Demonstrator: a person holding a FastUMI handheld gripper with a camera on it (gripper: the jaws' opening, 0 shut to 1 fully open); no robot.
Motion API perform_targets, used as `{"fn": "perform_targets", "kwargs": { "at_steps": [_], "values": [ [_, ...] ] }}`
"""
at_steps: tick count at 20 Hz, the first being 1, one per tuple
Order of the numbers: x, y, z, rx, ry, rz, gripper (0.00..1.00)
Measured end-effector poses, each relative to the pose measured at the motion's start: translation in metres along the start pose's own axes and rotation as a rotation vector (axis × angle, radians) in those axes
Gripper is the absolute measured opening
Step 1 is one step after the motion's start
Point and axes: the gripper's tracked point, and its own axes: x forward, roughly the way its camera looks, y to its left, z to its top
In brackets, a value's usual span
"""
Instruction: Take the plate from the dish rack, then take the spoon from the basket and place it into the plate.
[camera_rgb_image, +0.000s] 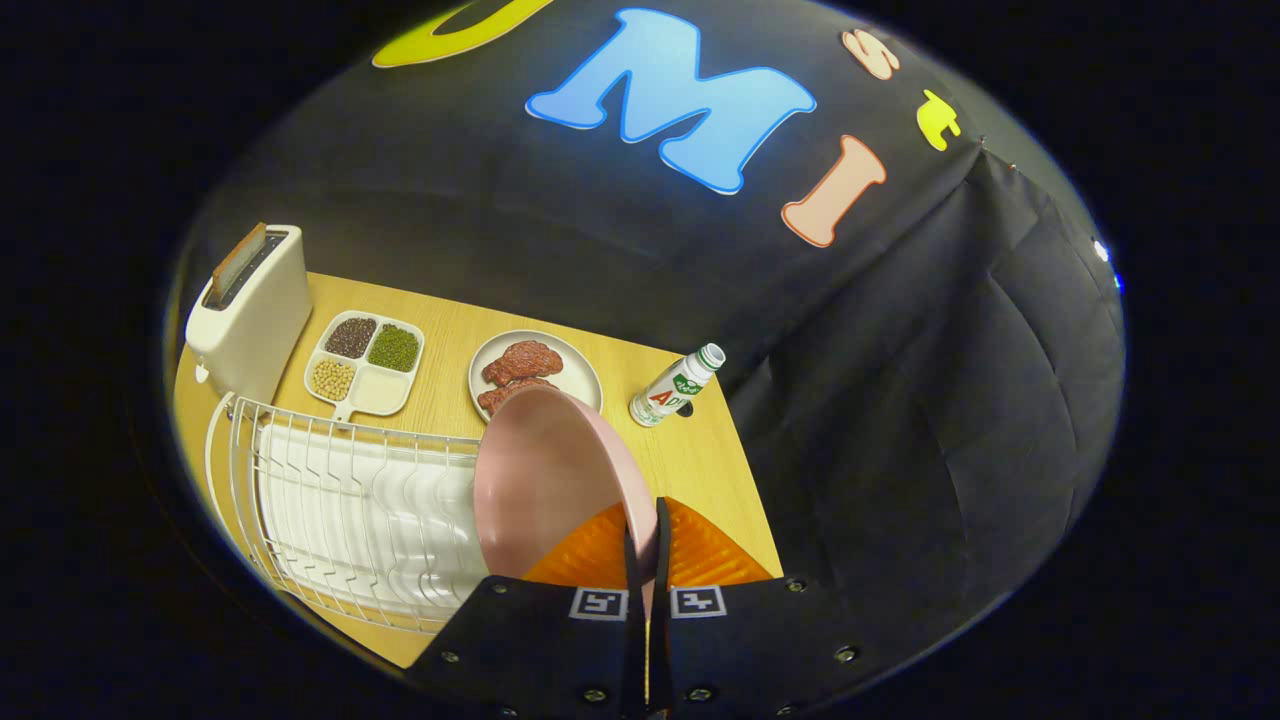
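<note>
Your claw (647, 545) is nearly closed, its two fingers pinching the rim of the pink plate (545, 480) on either side. The plate stands on edge in that grip, its hollow face turned toward nine o'clock, its rim rising from the fingertips up toward eleven o'clock. You hold the claw high over the wooden desk (690, 460), tipped so the camera looks down and forward across it, with the fingers pointing toward twelve.

The white wire dish rack (350, 510) lies at about nine o'clock from the fingertips; the plate overlaps its near end in the view, and whether the two touch cannot be told. Directly under and just beyond the fingertips sits the orange basket (700, 550), its ribbed wall showing on both sides of the fingers. The spoon cannot be made out in it.

Farther out, at about eleven o'clock, a white plate with reddish meat pieces (520, 365) sits partly behind the pink plate's top edge. At ten o'clock lies a divided tray of beans and grains (365, 362), and beyond it, near the desk's far corner, stands a cream toaster (255, 300). At one o'clock a small white bottle (675, 385) stands near the desk's back edge, close to the dark cloth wall.
</note>
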Motion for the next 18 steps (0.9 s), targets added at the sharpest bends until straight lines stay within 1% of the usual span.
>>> {"fn": "perform_targets", "kwargs": {
  "at_steps": [8, 13, 18],
  "values": [
    [-0.027, -0.073, -0.015, 0.086, -0.049, 0.046, 0.02],
    [-0.039, -0.12, -0.045, 0.154, -0.05, 0.096, 0.02],
    [-0.038, -0.161, -0.08, 0.179, -0.066, 0.105, 0.01]
  ]
}}
